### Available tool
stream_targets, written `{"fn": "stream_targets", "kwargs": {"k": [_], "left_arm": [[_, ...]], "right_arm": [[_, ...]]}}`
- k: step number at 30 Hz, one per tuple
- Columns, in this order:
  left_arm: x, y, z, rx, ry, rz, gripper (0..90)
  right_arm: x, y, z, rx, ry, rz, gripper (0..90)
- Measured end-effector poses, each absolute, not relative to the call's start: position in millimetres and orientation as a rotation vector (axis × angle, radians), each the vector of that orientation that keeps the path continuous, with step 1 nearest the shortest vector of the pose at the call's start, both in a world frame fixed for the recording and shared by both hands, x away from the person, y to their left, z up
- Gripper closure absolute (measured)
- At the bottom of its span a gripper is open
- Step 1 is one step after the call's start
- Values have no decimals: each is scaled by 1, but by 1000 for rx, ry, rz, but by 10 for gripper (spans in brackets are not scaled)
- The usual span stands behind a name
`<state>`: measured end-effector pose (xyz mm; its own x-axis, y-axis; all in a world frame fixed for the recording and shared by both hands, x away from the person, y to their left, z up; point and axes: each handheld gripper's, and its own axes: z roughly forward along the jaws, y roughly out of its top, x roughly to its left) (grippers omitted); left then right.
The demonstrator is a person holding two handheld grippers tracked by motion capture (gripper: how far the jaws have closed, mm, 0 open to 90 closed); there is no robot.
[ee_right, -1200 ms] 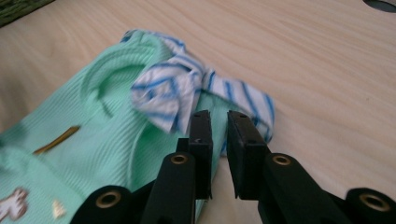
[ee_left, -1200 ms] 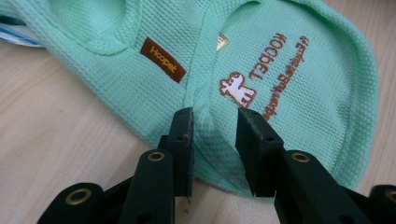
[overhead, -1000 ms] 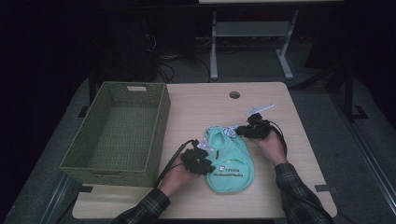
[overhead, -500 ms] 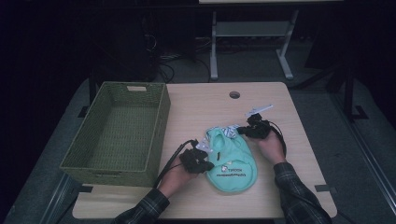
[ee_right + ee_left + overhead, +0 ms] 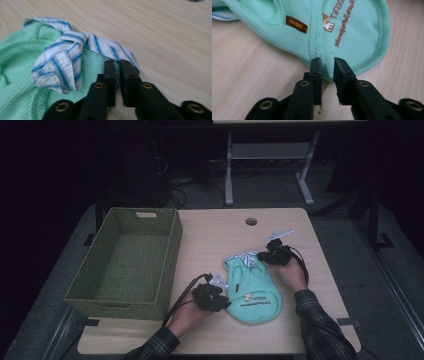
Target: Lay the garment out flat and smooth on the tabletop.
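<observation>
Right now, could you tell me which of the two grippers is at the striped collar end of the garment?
The right gripper, at the blue-and-white striped collar. The left gripper sits at the mint garment's plain hem instead.

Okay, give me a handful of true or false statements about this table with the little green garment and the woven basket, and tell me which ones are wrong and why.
1. The mint green garment lies on the table, outside the woven basket. True.
2. The basket holds folded clothes. False: nothing lies in it.
3. The left gripper has its fingers at the garment's hem, with a gap between them. True.
4. The garment's collar is plain red. False: it is white with blue stripes.
5. The right gripper is at the collar end of the garment. True.
6. The basket sits to the right of the garment in the high view. False: it sits to the left.
</observation>
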<state>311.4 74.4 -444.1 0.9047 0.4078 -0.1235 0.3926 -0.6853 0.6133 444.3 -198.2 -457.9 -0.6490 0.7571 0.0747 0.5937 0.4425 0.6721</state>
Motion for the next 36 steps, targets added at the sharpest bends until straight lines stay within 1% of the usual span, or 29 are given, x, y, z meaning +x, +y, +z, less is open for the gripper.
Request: {"fn": "stream_targets", "kwargs": {"k": [5, 9, 10, 13, 18, 19, 26, 27, 31, 35, 36], "left_arm": [[319, 79, -435, 2356, 588, 52, 743], [331, 81, -430, 2326, 615, 62, 812], [335, 82, -430, 2316, 629, 55, 872], [347, 81, -428, 2319, 635, 75, 895], [372, 75, -423, 2283, 672, 103, 896], [372, 75, -423, 2283, 672, 103, 896], [407, 57, -416, 2286, 675, 168, 896], [407, 57, -416, 2286, 675, 168, 896], [419, 49, -424, 2301, 683, 174, 896], [427, 44, -438, 2331, 703, 170, 896], [431, 44, -445, 2354, 714, 190, 896]], "right_arm": [[435, -206, -450, 1179, 2430, 1060, 801], [423, -212, -447, 1177, 2422, 1105, 869], [416, -213, -446, 1168, 2424, 1120, 895], [409, -214, -446, 1158, 2431, 1123, 896], [393, -215, -446, 1125, 2453, 1130, 896], [393, -215, -446, 1125, 2453, 1130, 896], [373, -219, -450, 1128, 2480, 1121, 896], [373, -219, -450, 1128, 2480, 1121, 896], [365, -222, -452, 1128, 2489, 1116, 897], [357, -225, -454, 1127, 2500, 1111, 898], [353, -227, -455, 1125, 2515, 1099, 898]]}}
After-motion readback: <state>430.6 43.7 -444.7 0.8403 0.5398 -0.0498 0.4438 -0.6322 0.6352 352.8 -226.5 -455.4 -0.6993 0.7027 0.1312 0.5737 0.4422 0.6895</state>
